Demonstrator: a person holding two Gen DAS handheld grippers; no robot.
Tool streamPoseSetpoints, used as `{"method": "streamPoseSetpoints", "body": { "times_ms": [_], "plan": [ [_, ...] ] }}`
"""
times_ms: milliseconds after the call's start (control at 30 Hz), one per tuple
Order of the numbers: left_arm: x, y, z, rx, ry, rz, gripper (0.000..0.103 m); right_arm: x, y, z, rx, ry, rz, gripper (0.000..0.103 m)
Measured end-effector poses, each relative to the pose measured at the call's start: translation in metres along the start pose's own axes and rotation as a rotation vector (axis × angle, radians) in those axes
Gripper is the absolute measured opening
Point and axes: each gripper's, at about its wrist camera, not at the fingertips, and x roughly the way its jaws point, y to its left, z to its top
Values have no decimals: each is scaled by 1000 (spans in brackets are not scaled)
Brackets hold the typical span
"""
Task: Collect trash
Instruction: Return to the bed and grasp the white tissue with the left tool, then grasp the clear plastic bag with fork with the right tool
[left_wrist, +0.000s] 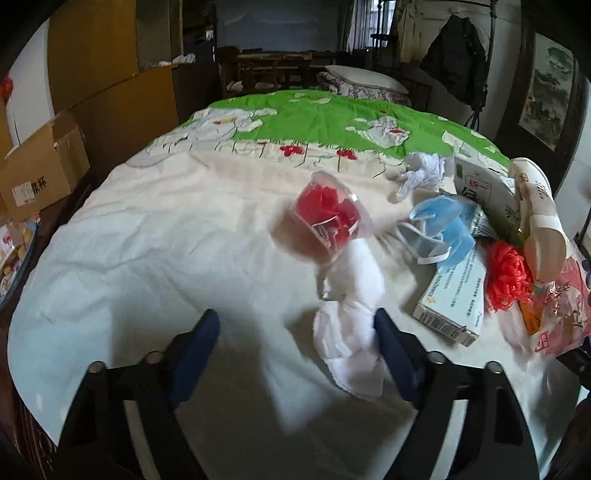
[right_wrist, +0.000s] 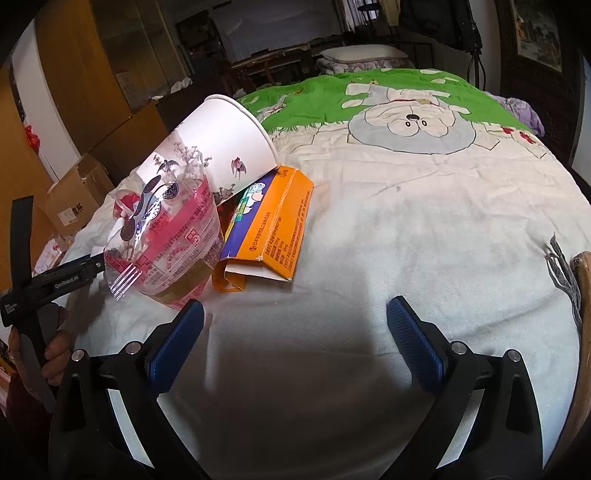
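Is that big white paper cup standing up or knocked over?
Knocked over. The white paper cup lies on its side, propped on the orange box.

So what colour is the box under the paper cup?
Orange box, with a purple side; clearest in right wrist view.

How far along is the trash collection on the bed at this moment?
Nothing looks collected yet; no bin or bag shows. In hand: the left gripper is open, with a crumpled white tissue between its fingers, against the right-hand one, not clamped. The right gripper is open and empty. Left on the bedspread: clear cup with red scraps, blue mask, paper cup, orange box.
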Motion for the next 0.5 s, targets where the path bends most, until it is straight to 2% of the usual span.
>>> {"method": "streamPoseSetpoints", "body": {
  "times_ms": [133,233,267,500],
  "plan": [
    [-4,-15,-3,65,-28,-16,61,-1,0,0,0,-2,1,96],
    [-3,-19,-3,77,-21,-54,35,-2,0,0,-1,-8,5,96],
    [-2,-19,-4,75,-13,-72,21,-2,0,0,-2,-11,6,96],
    [-23,-9,-12,42,-55,-52,18,-12,12,-3,-59,-71,16,90]
  ]
}}
